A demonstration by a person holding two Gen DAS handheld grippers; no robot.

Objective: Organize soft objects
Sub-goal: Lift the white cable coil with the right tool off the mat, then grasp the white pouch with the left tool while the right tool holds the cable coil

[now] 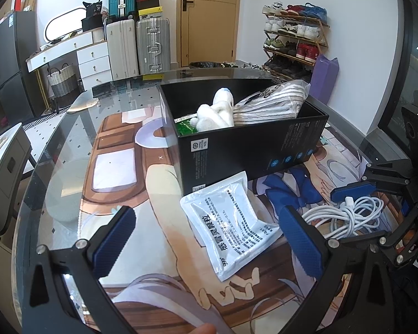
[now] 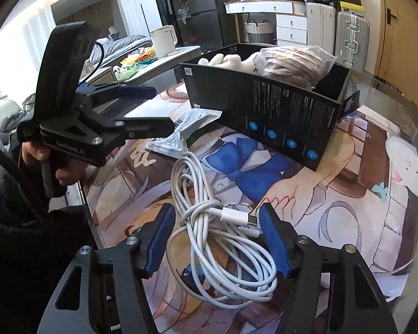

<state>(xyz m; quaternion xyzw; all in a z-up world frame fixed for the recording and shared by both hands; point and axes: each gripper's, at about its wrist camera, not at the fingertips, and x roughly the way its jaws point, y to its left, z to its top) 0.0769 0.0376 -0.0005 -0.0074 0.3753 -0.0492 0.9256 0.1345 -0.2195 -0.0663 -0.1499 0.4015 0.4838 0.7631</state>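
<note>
while the black box (image 1: 245, 150) on the surface (image 1: 69, 144) already holds a white plush toy (image 1: 217, 111), a bagged striped textile (image 1: 270, 103) and a green packet (image 1: 185, 126), two soft items remain outside it: the white sachet (image 1: 231, 228) lying flat just in front of the box, and the coiled white cable (image 2: 217, 239) beside it.

step in hand, as judged: pickup of the cable. the right tongs (image 2: 217, 239) straddle the coil, one pad on each side, jaws apart; the pads do not appear to press on the cable, so no grip is confirmed. the usb plug lies close to one finger.

the left tongs (image 1: 209, 239) hover over the sachet, jaws wide apart, holding nothing.

next move, as judged: the right tongs need to lower fully around the bundle and close across several loops, not a single strand, or the coil may unravel on lifting. the sachet then wants an edge grip.
</note>
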